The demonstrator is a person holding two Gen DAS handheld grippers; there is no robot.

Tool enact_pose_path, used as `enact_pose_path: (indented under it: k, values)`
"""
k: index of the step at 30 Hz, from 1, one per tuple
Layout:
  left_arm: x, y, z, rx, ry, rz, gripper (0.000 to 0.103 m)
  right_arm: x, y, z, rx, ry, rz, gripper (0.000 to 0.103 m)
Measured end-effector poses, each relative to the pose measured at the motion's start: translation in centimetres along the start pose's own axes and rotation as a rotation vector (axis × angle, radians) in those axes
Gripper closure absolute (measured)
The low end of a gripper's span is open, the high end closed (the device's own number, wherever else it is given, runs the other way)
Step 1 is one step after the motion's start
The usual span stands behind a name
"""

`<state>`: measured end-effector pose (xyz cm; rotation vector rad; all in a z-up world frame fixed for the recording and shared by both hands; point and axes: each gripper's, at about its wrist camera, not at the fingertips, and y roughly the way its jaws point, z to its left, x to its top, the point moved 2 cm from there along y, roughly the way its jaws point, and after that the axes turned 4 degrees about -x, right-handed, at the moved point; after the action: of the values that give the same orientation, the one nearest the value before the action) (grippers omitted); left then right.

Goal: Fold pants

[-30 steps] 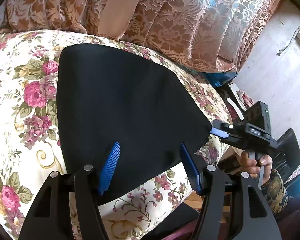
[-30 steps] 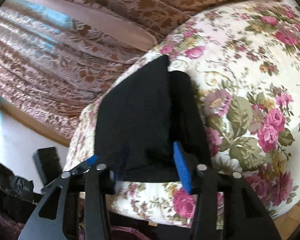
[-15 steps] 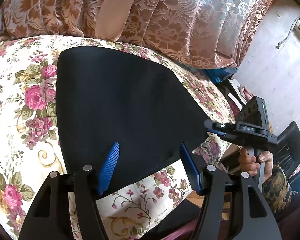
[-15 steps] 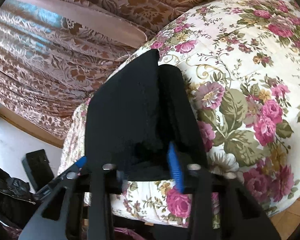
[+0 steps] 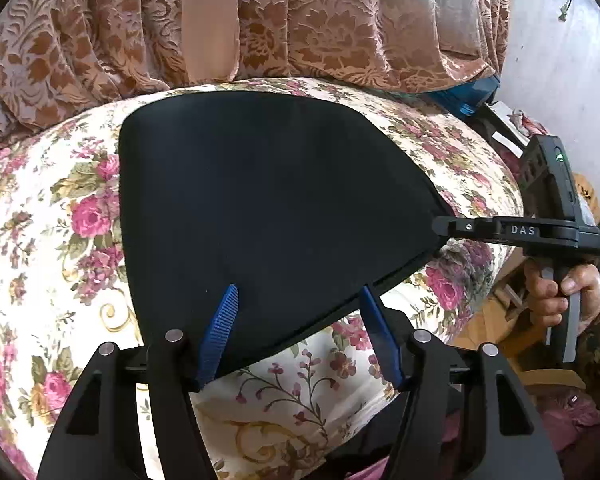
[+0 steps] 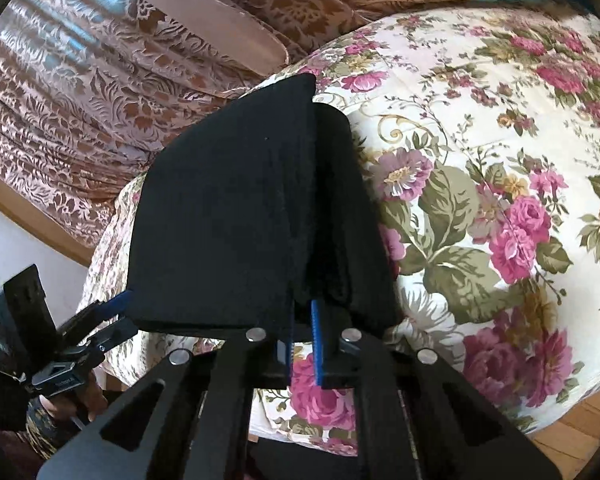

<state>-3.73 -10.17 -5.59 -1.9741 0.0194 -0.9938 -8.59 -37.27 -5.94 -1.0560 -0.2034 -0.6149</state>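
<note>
The black pants [image 5: 268, 208] lie folded on the floral bed cover [image 5: 60, 240]. My left gripper [image 5: 296, 312] is open, its blue pads astride the near edge of the pants. My right gripper [image 6: 300, 320] is shut on the near right corner of the pants [image 6: 220, 220], with the top layers lifted from a lower layer [image 6: 348, 216]. It also shows in the left wrist view [image 5: 440, 228], pinching that corner. In the right wrist view the left gripper [image 6: 112, 316] sits at the pants' left corner.
A brown patterned curtain [image 5: 300, 20] hangs behind the bed. The bed edge runs just below the pants [image 5: 300, 380]. A wooden floor [image 6: 572, 440] and a blue item [image 5: 464, 96] lie beside the bed.
My right gripper has closed on the pants' corner. The left gripper has stayed open and tilted slightly, so the pants sit more centred in its view.
</note>
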Motion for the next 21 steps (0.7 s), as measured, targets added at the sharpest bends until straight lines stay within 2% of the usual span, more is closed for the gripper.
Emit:
enact_pose_path:
  k: [2, 4, 6, 8, 12, 15, 17, 21]
  values:
    - [0.3, -0.5, -0.1, 0.008, 0.002, -0.009, 0.042, 0.4, -0.4, 0.4, 0.0, -0.014, 0.003, 0.096]
    - [0.8, -1.2, -0.3, 0.027, 0.009, -0.035, 0.042, 1.0, -0.8, 0.6, 0.023, -0.009, 0.003, 0.087]
    - [1.3, -2.1, -0.3, 0.044, 0.024, -0.062, 0.037, 2.0, -1.8, 1.1, 0.025, -0.013, -0.034, 0.057]
    - [1.8, -2.8, -0.3, 0.055, 0.033, -0.084, 0.035, 3.2, -2.4, 1.6, 0.035, -0.005, -0.069, 0.04]
    - [2.9, -3.5, 0.5, 0.085, 0.038, -0.104, 0.035, 5.9, -1.8, 2.4, 0.038, -0.011, -0.101, 0.024]
    - [3.4, -3.7, 1.4, 0.113, 0.035, -0.11, 0.034, 7.9, -0.1, 2.4, 0.032, 0.003, -0.091, 0.019]
    - [3.8, -3.7, 2.2, 0.127, 0.027, -0.115, 0.029, 9.2, 1.3, 2.1, 0.024, 0.02, -0.077, 0.018]
    - [4.5, -3.4, 3.7, 0.151, 0.017, -0.111, 0.029, 10.6, 3.5, 1.7, 0.019, 0.045, -0.05, 0.018]
